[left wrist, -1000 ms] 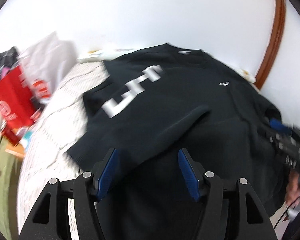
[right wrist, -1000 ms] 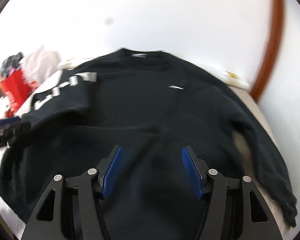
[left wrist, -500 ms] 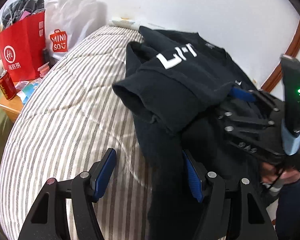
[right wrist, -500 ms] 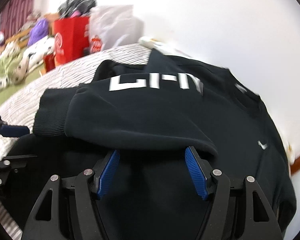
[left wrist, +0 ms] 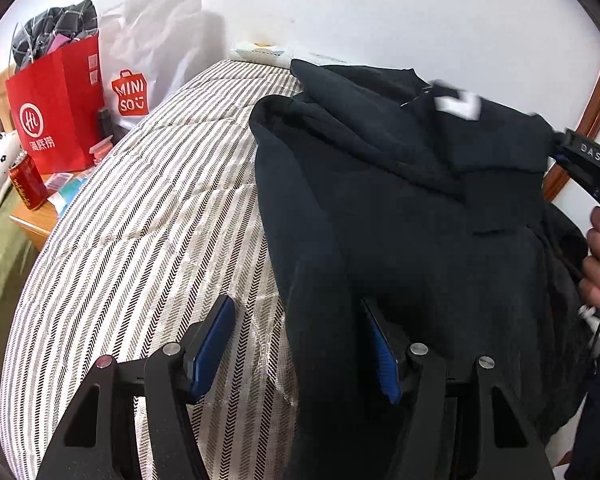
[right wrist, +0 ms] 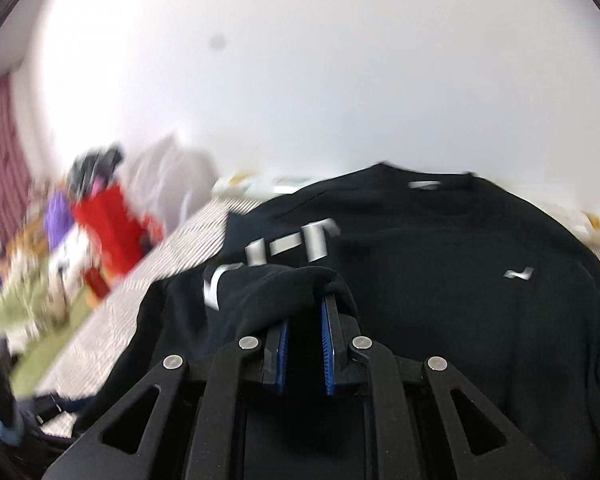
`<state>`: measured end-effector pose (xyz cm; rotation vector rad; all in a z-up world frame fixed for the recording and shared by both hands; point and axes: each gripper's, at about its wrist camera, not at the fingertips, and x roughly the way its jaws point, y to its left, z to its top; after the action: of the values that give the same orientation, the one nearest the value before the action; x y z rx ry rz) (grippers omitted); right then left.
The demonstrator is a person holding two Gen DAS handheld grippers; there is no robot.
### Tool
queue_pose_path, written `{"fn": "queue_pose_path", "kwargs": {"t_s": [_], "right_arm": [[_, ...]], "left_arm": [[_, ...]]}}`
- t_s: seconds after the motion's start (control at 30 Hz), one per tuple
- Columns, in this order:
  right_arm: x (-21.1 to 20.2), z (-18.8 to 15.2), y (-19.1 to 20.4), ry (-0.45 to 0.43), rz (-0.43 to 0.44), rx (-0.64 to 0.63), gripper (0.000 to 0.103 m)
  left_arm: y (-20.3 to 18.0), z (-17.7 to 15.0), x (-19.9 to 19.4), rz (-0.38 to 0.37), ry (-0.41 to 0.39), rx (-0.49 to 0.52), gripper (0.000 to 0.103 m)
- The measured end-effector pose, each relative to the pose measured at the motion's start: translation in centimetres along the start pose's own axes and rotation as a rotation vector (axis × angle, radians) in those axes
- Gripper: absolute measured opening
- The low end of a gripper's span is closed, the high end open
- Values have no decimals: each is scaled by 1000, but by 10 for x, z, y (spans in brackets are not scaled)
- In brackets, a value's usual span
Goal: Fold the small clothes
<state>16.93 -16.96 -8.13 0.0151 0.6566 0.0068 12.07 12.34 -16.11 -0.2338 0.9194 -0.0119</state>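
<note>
Since the earlier frame, the right gripper [right wrist: 303,320] has been closing its 2 jaws and is now pinching a fold of the black sweatshirt's [right wrist: 440,280] sleeve, lifting it over the body. That sweatshirt is lying on the striped bed [left wrist: 140,220]. Beside its near edge, the left gripper [left wrist: 300,344] is hovering with jaws apart, its right finger [left wrist: 382,356] touching the cloth without gripping.

A black sweatshirt [left wrist: 400,208] lies on the striped bed [left wrist: 140,220].
</note>
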Motion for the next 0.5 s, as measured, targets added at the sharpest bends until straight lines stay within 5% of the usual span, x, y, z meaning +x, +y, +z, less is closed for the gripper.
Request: {"fn": "queue_pose_path", "kwargs": {"t_s": [0.3,0.4,0.47,0.5], "right_arm": [[-5,-31,-96,162,-220,129,20],[-21,-41,-103,156,-228,149,38],[-31,-42,-95,139,-183,125,63],[-31,-42,-88,141,-162,96,66]], "left_arm": [[-3,3,1,18,19,6,61],[-4,5,1,12,22,2,61],[-2,9,3,-11,27,-8,62],[-2,12,5,-19,30,-16,62]]}}
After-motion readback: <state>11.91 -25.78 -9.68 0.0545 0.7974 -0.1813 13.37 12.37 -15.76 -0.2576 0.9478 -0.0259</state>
